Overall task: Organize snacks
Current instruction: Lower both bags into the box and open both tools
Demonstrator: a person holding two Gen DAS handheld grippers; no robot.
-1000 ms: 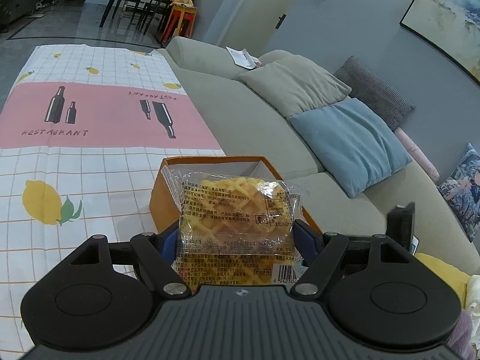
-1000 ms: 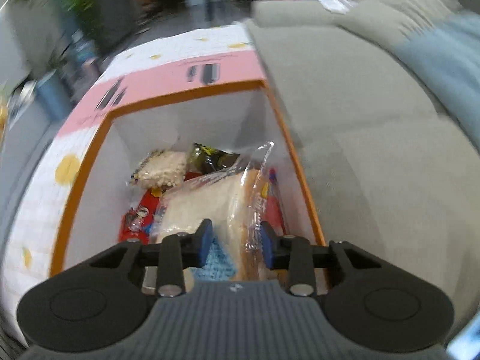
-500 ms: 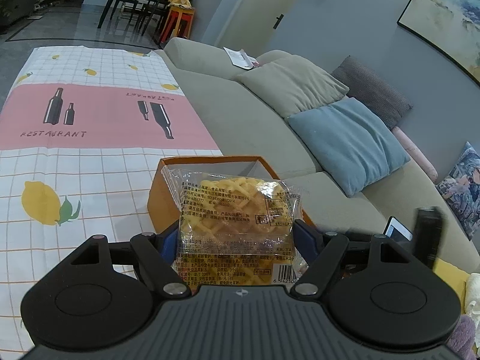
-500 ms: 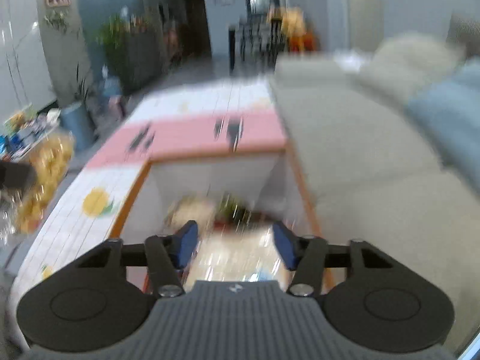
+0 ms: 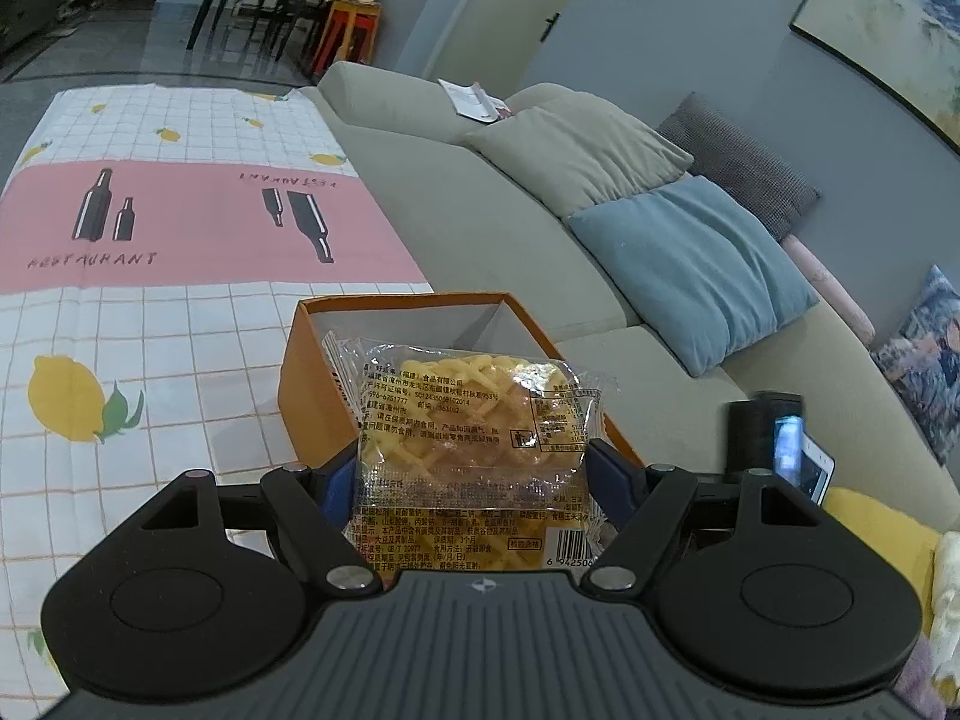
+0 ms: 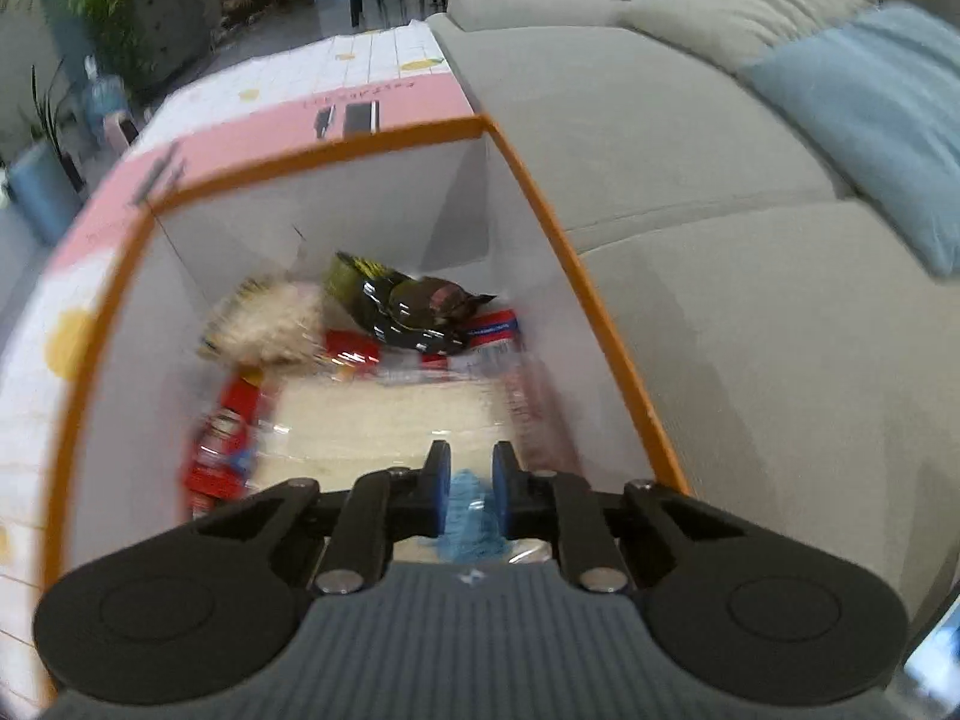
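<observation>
Room: I see a living room with a grey sofa [image 5: 516, 222] along the right of the left wrist view, a blue cushion [image 5: 690, 264] on it; a checked lemon-print tablecloth [image 5: 150, 330] with a pink band fills the left side
Waffle pack: I hold a clear-wrapped waffle pack [image 5: 474, 444] low in the centre of the left wrist view, in front of the box; my left gripper [image 5: 474, 474] is clamped on its two sides, jaws wide apart
Box: an orange box [image 6: 576, 276] with white inner walls, on the tablecloth at the sofa's edge
Inside the box: a pale bread pack [image 6: 384, 420] lies flat at lower centre; a dark wrapper [image 6: 408, 306] and a puffed-rice snack [image 6: 264, 324] sit beyond it; red packets [image 6: 222, 438] at left
Right gripper: my right gripper [image 6: 471, 468] hangs over the box; its jaws have just been closing and stand nearly together, a blue bit of the bread pack's wrapper [image 6: 468, 516] between them; whether they pinch it I cannot tell
</observation>
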